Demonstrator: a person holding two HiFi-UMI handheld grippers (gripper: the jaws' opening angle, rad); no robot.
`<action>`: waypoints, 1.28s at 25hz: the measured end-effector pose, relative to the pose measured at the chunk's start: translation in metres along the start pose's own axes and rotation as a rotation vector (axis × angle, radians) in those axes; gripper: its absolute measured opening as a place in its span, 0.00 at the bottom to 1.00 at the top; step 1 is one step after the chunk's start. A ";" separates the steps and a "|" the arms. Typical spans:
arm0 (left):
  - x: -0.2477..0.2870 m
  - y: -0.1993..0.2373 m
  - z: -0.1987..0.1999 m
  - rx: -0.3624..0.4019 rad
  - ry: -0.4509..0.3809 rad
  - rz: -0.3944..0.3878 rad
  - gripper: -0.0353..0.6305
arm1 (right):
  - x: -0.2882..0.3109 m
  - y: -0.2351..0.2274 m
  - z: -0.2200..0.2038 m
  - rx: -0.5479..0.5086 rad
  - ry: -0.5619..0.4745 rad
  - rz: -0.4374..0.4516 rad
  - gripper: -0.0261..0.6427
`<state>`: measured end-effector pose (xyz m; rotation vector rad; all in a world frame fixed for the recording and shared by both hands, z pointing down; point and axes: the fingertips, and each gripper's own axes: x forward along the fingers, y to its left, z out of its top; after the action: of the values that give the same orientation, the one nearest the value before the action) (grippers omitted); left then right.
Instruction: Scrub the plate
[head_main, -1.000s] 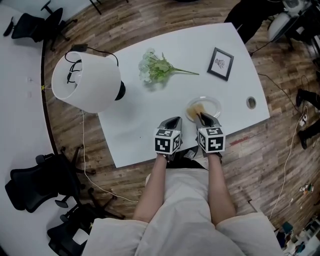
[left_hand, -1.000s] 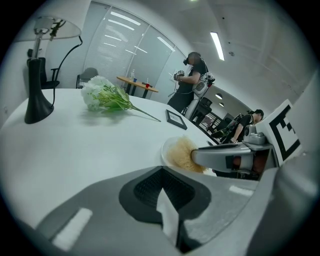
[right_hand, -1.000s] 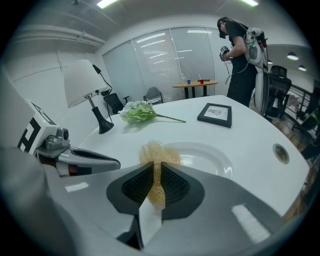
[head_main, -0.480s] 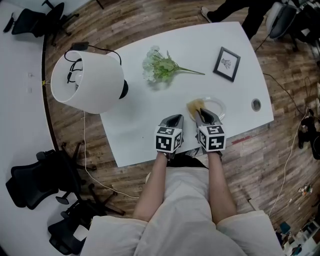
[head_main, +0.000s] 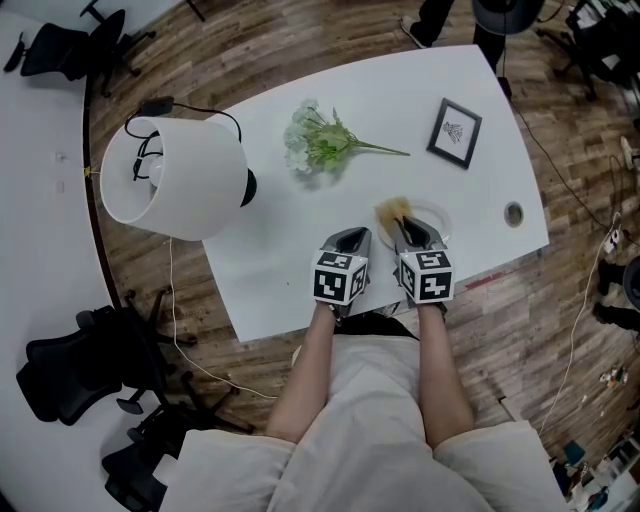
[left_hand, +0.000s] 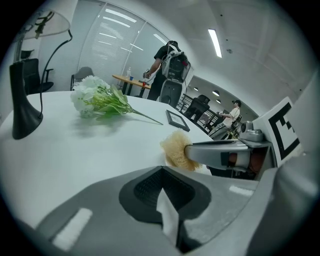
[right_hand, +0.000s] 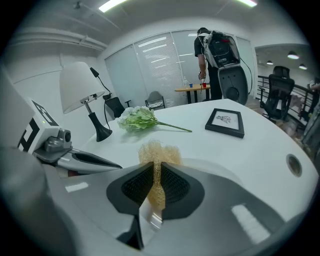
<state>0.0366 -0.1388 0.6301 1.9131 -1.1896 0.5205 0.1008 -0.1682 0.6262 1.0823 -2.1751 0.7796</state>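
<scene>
A clear round plate (head_main: 433, 214) (right_hand: 210, 166) lies on the white table (head_main: 280, 250), near its front edge. My right gripper (head_main: 407, 229) (right_hand: 156, 169) is shut on a yellow mesh sponge (head_main: 392, 210) (right_hand: 159, 152), which sits at the plate's left rim. The sponge (left_hand: 176, 150) also shows in the left gripper view, at the tip of the right gripper (left_hand: 192, 150). My left gripper (head_main: 350, 242) (left_hand: 161, 170) hovers just left of the right one, shut with nothing held. It stays clear of the plate.
A white lamp (head_main: 175, 178) stands at the table's left, with a bunch of flowers (head_main: 318, 140) and a framed picture (head_main: 453, 132) farther back. A cable hole (head_main: 514, 213) is right of the plate. Office chairs (head_main: 70, 370) surround the table. A person (right_hand: 215, 47) stands beyond it.
The right gripper has slid the sponge from over the plate's middle to its left rim. The left gripper has kept its place beside it. The head view shifted slightly.
</scene>
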 end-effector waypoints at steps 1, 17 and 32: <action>0.001 0.001 0.000 0.000 0.004 -0.002 0.05 | 0.001 -0.001 0.001 0.001 -0.002 -0.002 0.14; 0.012 -0.008 0.002 0.030 0.034 -0.023 0.05 | -0.015 -0.051 0.001 0.081 -0.029 -0.089 0.14; 0.013 -0.025 -0.008 0.051 0.042 -0.027 0.05 | -0.039 -0.076 -0.010 0.104 -0.035 -0.162 0.14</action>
<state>0.0649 -0.1341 0.6333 1.9489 -1.1322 0.5785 0.1859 -0.1795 0.6237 1.3160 -2.0638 0.8123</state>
